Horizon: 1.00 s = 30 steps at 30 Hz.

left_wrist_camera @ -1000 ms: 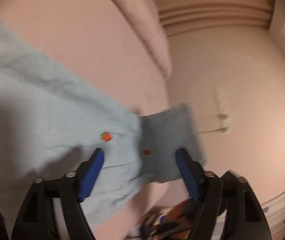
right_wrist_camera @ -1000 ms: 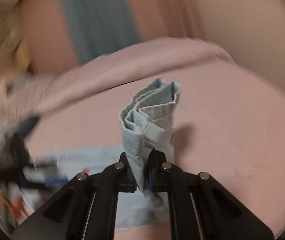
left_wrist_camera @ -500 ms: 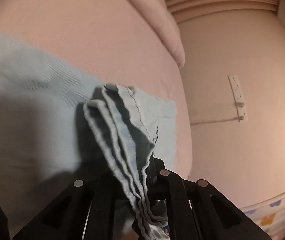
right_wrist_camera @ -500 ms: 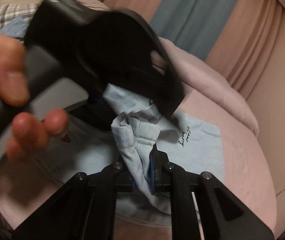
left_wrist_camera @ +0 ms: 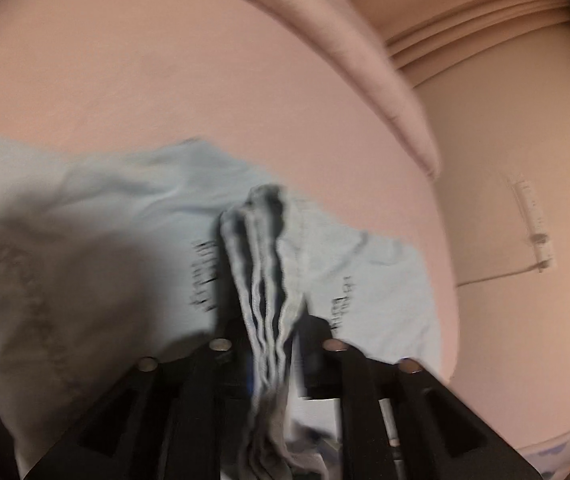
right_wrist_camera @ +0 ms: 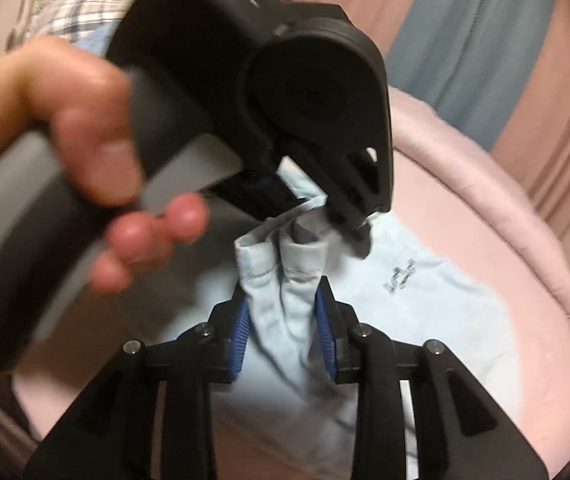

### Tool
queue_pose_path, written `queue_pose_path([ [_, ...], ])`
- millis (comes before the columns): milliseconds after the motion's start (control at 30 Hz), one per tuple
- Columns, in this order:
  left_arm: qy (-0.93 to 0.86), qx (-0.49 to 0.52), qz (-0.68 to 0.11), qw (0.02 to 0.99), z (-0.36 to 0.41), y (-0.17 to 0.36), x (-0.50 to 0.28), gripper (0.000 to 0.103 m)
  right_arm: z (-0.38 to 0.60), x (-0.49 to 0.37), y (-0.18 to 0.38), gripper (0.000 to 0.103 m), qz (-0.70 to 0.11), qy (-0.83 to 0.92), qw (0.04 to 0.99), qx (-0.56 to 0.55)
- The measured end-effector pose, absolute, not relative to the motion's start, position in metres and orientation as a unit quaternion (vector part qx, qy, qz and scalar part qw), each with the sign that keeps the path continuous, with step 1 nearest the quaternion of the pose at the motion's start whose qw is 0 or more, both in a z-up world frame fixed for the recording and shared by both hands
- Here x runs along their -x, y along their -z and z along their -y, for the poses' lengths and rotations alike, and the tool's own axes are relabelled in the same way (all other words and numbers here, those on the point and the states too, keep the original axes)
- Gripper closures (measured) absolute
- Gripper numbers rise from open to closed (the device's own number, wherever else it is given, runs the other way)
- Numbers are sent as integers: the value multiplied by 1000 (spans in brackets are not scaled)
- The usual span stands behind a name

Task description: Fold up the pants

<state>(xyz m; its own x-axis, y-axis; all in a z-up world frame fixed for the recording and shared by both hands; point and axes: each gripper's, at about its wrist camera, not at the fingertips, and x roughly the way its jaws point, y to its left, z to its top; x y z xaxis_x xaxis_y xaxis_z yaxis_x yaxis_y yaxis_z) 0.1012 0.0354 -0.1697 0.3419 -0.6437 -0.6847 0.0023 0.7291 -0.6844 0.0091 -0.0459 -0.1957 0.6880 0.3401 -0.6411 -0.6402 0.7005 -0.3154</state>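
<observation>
Pink bed sheet point(left_wrist_camera: 205, 80) fills most of both views, w/ plenty of bare room beyond the cloth toward the rolled pink duvet point(left_wrist_camera: 345, 40) along the far edge. On the left-cam side the mattress edge drops off close to the pants' right corner, beige wall point(left_wrist_camera: 505, 160) just past it.

Light blue pants point(left_wrist_camera: 105, 208) lie spread flat on the sheet, soft woven cotton, dark stitched lettering near one edge. A bunch of layered hem edges stands up wavy between the left gripper point(left_wrist_camera: 273, 332) fingers; its jaws are easing apart, cloth between them, pads look to be touching the bundle though it's blurry.

Right cam gives what the left can't: the person's hand point(right_wrist_camera: 85, 152) wrapped round the other tool's grey handle, the black body of the left gripper point(right_wrist_camera: 349, 220) nipping the top of the gathered fabric, plus blue and pink curtains point(right_wrist_camera: 485, 40) behind and a plaid cloth point(right_wrist_camera: 65, 12) at the head of the bed. Right gripper point(right_wrist_camera: 283, 328) jaws are opening too: the ribbed blue pads point(right_wrist_camera: 239, 336) stand either side of a thick folded waistband bundle, slim gaps showing, not pressing.
</observation>
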Motion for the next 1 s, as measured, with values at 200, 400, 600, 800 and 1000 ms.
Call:
queue_pose_path([
  [200,179,257,-497,809,-49,137,-72,47,102,-19,157,61,-304,-303,884,184],
  [400,238,235,-453,827,-29,106,-57,44,205,-65,111,67,-335,-231,913,15],
  [600,261,175,-517,796,25,149,-56,44,217,-120,135,77,-411,-172,895,-13],
  [800,282,125,-505,806,23,152,-27,46,231,-148,171,96,-480,-140,864,-51],
  [1000,285,185,-516,786,-5,161,-32,46,237,-91,134,86,-422,-177,888,-56],
])
